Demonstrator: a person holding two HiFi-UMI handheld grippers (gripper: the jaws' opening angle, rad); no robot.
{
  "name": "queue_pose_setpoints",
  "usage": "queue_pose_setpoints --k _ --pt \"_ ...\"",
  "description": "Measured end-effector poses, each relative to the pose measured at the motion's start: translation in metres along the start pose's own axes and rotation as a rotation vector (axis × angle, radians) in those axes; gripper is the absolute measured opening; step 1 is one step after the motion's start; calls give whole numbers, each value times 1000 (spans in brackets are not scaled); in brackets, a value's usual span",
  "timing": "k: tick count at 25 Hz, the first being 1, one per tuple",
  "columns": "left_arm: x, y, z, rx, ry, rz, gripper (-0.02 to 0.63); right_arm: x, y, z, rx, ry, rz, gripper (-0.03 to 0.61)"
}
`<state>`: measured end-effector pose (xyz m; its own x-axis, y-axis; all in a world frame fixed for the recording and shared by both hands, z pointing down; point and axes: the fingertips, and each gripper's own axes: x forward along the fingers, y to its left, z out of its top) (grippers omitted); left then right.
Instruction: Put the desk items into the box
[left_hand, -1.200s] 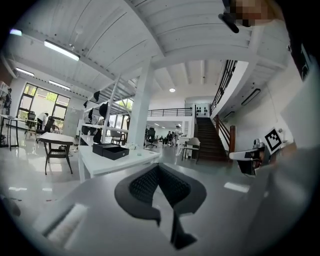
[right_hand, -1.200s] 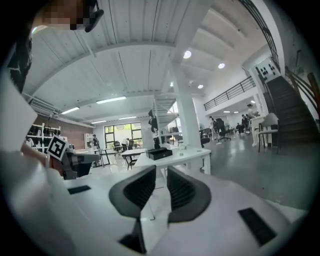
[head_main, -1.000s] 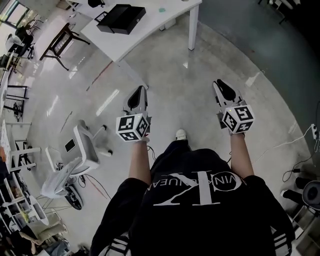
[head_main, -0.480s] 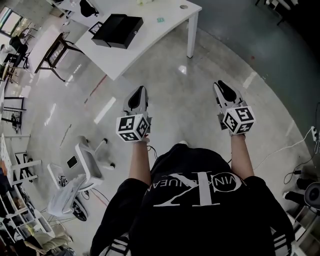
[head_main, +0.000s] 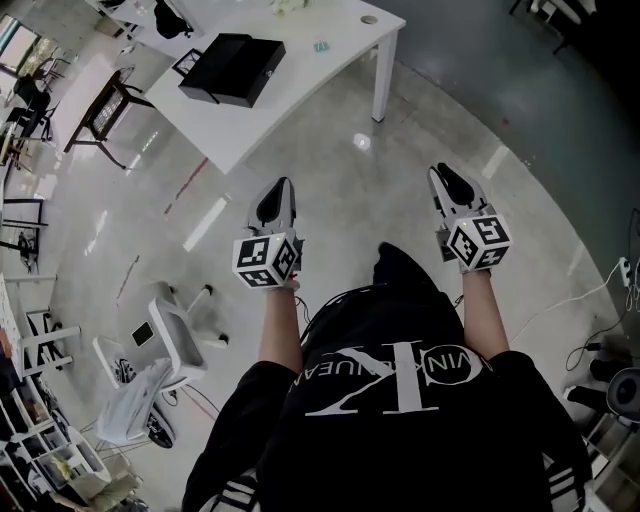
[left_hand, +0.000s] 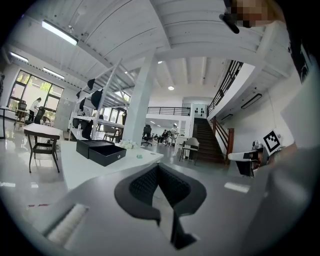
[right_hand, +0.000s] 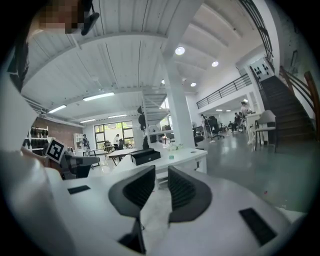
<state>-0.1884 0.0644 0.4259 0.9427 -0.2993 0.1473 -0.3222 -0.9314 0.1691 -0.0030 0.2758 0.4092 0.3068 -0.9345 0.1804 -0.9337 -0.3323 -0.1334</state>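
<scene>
Closer than a second ago, the white desk bears the open black box and, near it, small desk items, probably light and best pinched across the middle; the left gripper is empty with its tips touching, the right gripper empty and narrowly parted.

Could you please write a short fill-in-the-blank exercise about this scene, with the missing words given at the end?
1. Between the jaws of the left gripper and of the right gripper there is ____.
2. The box on the white desk is ____ in colour.
3. The lid of the box is ____.
4. In the head view, the box lies nearer to the ____ gripper.

Missing words: nothing; black; open; left
</scene>
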Motion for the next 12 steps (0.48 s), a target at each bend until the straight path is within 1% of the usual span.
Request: queue_pose_setpoints --k 5,12 --pt "15 18 3 -10 -5 30 9 36 -5 8 -14 6 42 41" --pt "54 42 11 -12 -1 76 9 99 -22 18 -19 15 110 41"
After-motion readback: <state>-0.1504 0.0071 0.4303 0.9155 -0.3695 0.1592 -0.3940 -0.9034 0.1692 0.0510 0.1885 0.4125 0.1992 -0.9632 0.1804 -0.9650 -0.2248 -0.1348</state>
